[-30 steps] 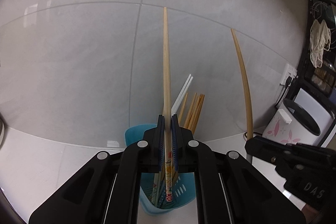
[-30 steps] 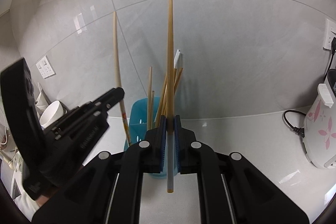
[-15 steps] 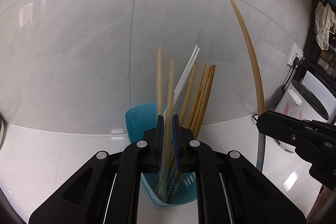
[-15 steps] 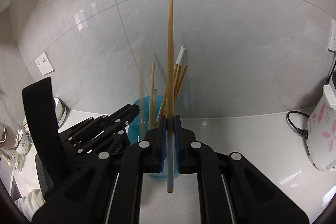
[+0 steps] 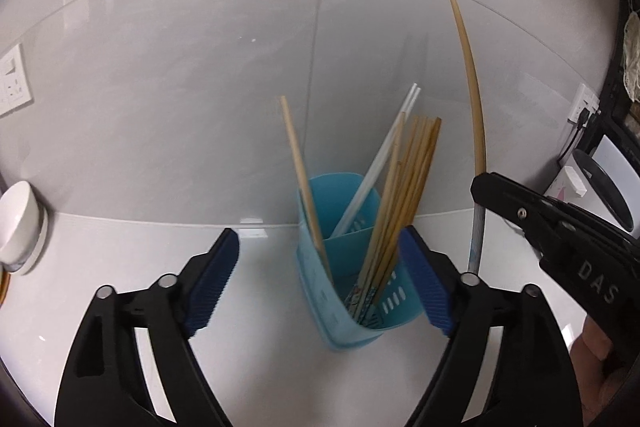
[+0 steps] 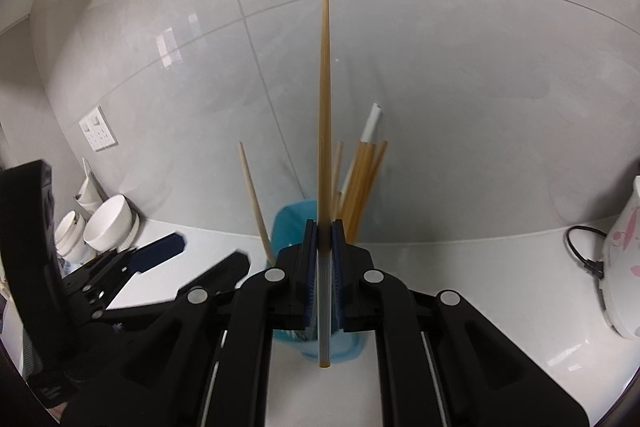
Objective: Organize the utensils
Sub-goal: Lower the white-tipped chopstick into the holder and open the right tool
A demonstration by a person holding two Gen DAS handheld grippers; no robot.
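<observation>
A blue plastic utensil holder (image 5: 356, 259) stands on the white counter and holds several wooden chopsticks (image 5: 404, 187) and white ones (image 5: 384, 155). One pale chopstick (image 5: 300, 171) leans at its left side. My left gripper (image 5: 320, 279) is open and empty, its jaws on either side of the holder. My right gripper (image 6: 324, 251) is shut on a tan chopstick (image 6: 325, 115) with a grey ribbed end, held upright in front of the holder (image 6: 288, 223). That chopstick also shows in the left wrist view (image 5: 472, 99).
White bowls (image 6: 108, 223) and a cup stand at the left by the tiled wall. A white rice cooker with pink flowers (image 6: 624, 259) and its black cord (image 6: 580, 251) stand at the right. A wall socket (image 6: 98, 135) is on the left wall.
My left gripper has opened and let its chopstick drop into the blue holder, then drawn back. My right gripper still holds its chopstick upright.
</observation>
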